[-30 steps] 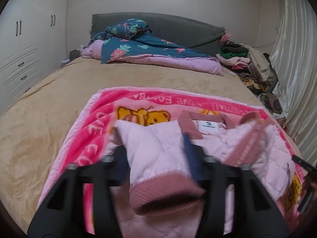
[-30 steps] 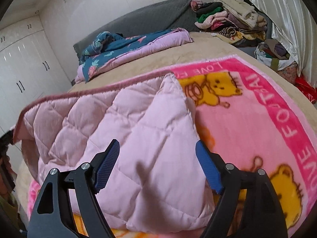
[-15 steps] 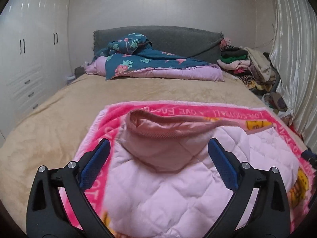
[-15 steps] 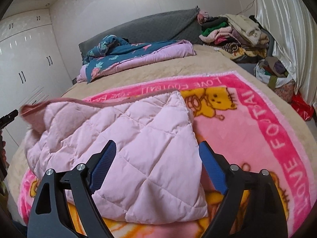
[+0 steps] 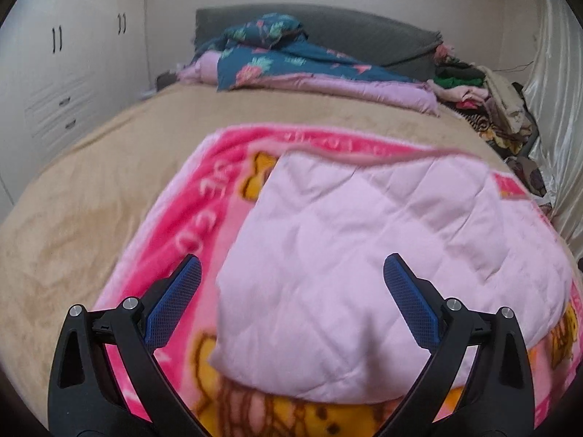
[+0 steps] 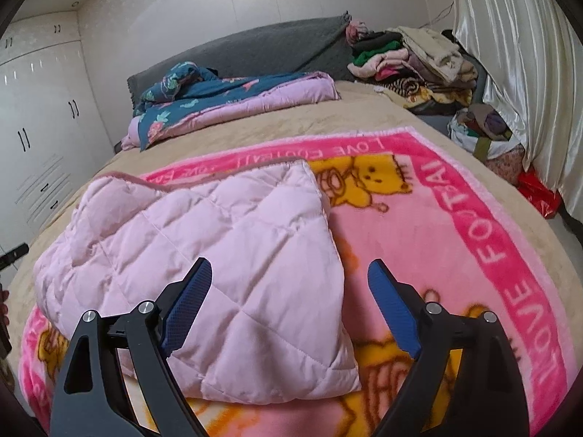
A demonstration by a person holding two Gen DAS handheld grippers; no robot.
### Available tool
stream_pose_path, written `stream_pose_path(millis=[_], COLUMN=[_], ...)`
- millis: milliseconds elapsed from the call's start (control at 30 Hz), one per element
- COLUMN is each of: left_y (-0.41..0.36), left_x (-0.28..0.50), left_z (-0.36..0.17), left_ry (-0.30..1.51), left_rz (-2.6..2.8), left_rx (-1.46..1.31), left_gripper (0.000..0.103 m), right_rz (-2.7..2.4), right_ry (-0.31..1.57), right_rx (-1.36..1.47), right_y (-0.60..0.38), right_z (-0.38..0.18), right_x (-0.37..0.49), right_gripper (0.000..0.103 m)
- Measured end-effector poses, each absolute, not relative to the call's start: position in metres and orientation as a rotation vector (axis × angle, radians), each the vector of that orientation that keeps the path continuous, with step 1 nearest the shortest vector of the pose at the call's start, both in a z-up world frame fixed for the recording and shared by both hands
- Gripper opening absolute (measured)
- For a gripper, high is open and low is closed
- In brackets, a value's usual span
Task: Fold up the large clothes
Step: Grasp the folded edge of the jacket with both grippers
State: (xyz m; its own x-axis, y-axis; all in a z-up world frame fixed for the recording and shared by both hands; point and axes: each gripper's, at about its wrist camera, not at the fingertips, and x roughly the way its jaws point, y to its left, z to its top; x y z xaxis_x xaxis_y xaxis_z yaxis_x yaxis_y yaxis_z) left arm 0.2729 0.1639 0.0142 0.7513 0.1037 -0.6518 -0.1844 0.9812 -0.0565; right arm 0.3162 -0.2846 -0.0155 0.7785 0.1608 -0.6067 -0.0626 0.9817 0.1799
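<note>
Though blurred in the left view, the quilted jacket (image 5: 364, 262) lies folded.

Tan bed (image 6: 364, 113) carries pink blanket (image 6: 455, 240) (floral quilt (image 6: 233, 103) beyond).

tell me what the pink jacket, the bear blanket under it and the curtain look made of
Pink jacket: looks like padded synthetic shell, matte; stitched diamond quilting puffs between seams.
Bear blanket: seems plush fleece; fuzzy nap, soft-edged printed letters.
Curtain: probably satin-type fabric; bright sheen along its folds.
Fibre content cannot be told from the pictures.
</note>
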Motion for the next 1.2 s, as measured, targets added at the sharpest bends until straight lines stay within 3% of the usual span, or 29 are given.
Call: stream_pose_path(millis=[500,533,567,600,667,767,1000,1200], left_y=[0.200,0.199,0.196,0.195,0.192,0.177,0.169,0.165], left_x=[0.271,0.272,0.274,0.277,0.281,0.291,0.326,0.362], left_z=[-0.053,-0.053,-0.053,-0.053,-0.048,-0.033,0.010,-0.003], left_ry=[0.777,0.777,0.779,0.782,0.779,0.773,0.695,0.729], left_rz=[0.030,0.029,0.035,0.040,0.034,0.040,0.052,0.081], left_rx=[-0.444,-0.436,-0.419,-0.413,-0.391,-0.287,-0.180,-0.137], left_gripper=[0.094,0.093,0.093,0.090,0.052,0.033,0.026,0.026], right_rz=[0.146,0.156,0.188,0.216,0.192,0.165,0.099,0.017], right_ry=[0.754,0.758,0.765,0.781,0.779,0.715,0.614,0.676], right_rx=[0.155,0.161,0.171,0.170,0.125,0.111,0.138,0.147], right_y=[-0.291,-0.290,-0.289,-0.285,-0.279,-0.276,-0.283,-0.282], right_z=[-0.059,-0.062,-0.064,-0.066,-0.063,-0.044,-0.003,-0.022], right_x=[0.343,0.344,0.345,0.347,0.346,0.345,0.376,0.414], right_gripper=[0.086,0.080,0.060,0.049,0.025,0.018,0.017,0.017])
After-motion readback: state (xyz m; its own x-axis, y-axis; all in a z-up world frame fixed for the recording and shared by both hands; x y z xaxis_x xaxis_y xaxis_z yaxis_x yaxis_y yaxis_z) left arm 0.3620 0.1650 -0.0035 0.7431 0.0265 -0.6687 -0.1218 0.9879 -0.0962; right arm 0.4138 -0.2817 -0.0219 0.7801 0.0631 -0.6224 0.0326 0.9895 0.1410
